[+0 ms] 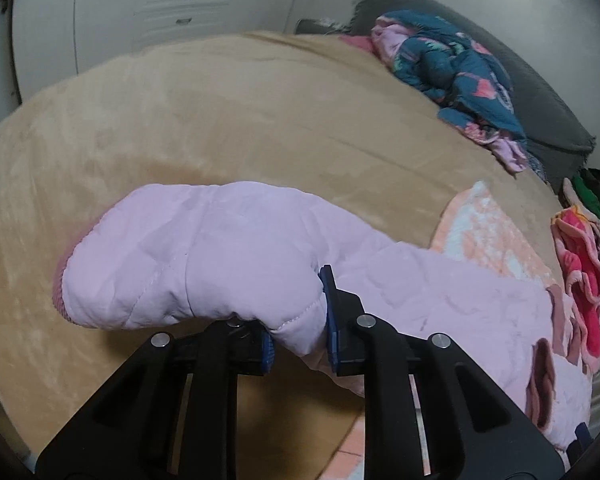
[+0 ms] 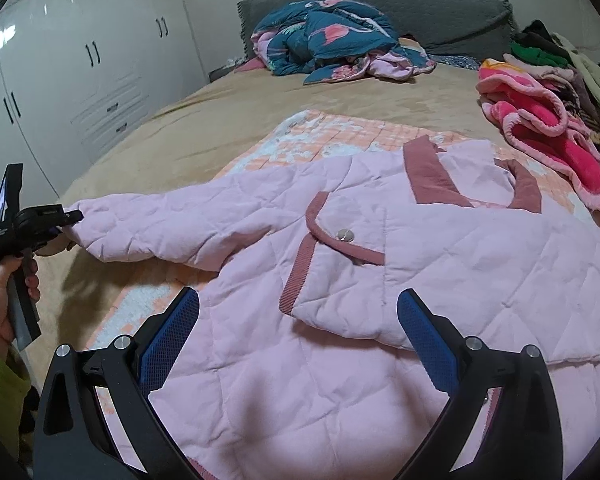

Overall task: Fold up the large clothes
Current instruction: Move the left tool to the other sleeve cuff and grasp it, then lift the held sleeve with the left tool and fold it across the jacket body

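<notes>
Bed with tan plush cover (image 2: pixel 228 120). Pale pink quilted jacket with dusty-rose trim (image 2: pixel 380 260) spread across its near half, over a peach checked blanket (image 2: pixel 332 136). Right gripper (image 2: pixel 298 344) above the hem, fingers wide apart, empty. Left gripper (image 1: pixel 298 340) clamped tight on the sleeve (image 1: pixel 204 252) near the cuff, sleeve raised.

jacket (image 2: pixel 340 216): quilted matt pink cloth, ribbed corduroy-like trim, shiny metal snap (image 2: pixel 345 235) | bed cover (image 1: pixel 220 120): plush tan fabric | wardrobe (image 2: pixel 80 60): glossy white panels | right gripper (image 2: pixel 298 340): matt black plastic, textured blue pads (image 2: pixel 168 344)
</notes>
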The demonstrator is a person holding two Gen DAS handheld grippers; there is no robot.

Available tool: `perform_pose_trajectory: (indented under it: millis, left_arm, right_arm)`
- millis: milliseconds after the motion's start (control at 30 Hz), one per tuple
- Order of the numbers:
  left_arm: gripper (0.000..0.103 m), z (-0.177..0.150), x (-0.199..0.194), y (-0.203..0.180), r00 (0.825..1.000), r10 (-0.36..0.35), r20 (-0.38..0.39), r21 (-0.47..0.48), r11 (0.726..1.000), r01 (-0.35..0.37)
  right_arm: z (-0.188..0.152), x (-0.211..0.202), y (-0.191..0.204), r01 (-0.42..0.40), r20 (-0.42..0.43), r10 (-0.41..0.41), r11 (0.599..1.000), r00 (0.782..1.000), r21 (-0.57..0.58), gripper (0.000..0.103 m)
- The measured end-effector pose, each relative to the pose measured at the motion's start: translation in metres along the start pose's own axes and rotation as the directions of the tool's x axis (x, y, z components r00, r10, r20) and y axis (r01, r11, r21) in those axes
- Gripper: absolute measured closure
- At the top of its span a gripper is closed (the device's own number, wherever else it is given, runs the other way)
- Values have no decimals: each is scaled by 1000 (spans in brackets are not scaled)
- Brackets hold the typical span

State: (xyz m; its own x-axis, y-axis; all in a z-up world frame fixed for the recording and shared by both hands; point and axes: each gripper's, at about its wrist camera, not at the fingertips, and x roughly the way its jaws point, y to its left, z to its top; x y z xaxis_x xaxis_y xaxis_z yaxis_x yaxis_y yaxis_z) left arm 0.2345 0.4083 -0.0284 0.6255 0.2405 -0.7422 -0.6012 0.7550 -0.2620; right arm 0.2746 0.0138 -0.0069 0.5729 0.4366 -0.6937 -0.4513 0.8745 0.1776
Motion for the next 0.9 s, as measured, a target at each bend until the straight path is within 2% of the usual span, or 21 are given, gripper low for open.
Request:
perform_pose_trajectory:
  millis: [167, 367, 900]
  left_arm:
    - [92, 10, -32, -24, 998, -9, 63, 42, 999, 6]
    - [92, 16, -62, -57, 995, -24, 101, 96, 995, 15]
    - [92, 4, -126, -154, 979, -71, 189, 235, 972, 25]
  right_arm:
    - [2, -22, -10, -1, 30, 1, 1000, 1000, 12, 4]
    - [1, -49, -29, -5, 68, 1, 999, 998, 53, 4]
    - [-12, -112, -95, -19, 162, -9, 986, 987, 165, 4]
